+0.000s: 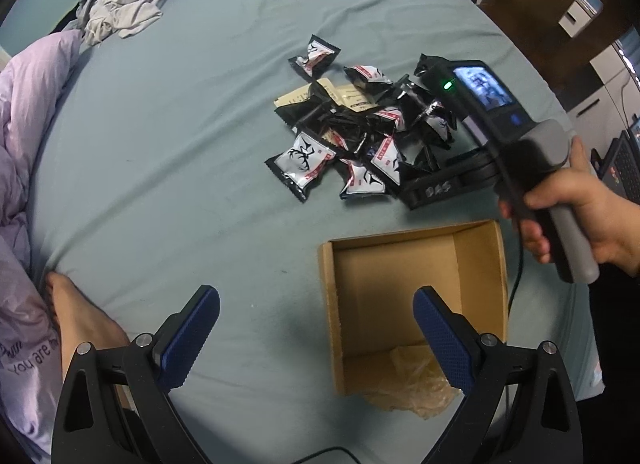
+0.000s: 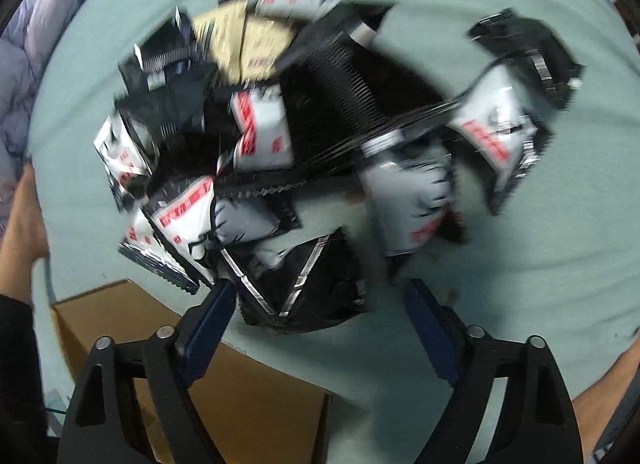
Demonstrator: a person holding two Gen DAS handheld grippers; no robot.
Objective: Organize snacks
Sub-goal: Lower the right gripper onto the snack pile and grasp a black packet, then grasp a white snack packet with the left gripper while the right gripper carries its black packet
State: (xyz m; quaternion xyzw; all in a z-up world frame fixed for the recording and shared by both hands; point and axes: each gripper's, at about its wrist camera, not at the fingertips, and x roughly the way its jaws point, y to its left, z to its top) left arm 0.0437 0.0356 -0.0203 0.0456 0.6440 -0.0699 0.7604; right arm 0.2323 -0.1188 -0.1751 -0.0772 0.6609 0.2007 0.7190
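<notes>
Light, slippery, crinkly black-and-white foil snack packets (image 1: 352, 136) heaped on the bed; right gripper (image 2: 320, 304), jaws apart, straddles the near black packet (image 2: 304, 288), best pinched mid-pouch; left gripper (image 1: 316, 328), jaws apart, empty.

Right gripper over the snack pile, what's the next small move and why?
Probably ease the right gripper forward and close on the black packet that lies between its open fingers. The cardboard box beside the pile holds no snacks yet, and the left gripper hangs open, holding nothing. The right view is blurred, so steady it first.

Grey crumpled cloth (image 1: 128, 0), lilac duvet (image 1: 24, 112) on teal bedsheet (image 1: 160, 184); bare foot (image 1: 80, 316).
</notes>
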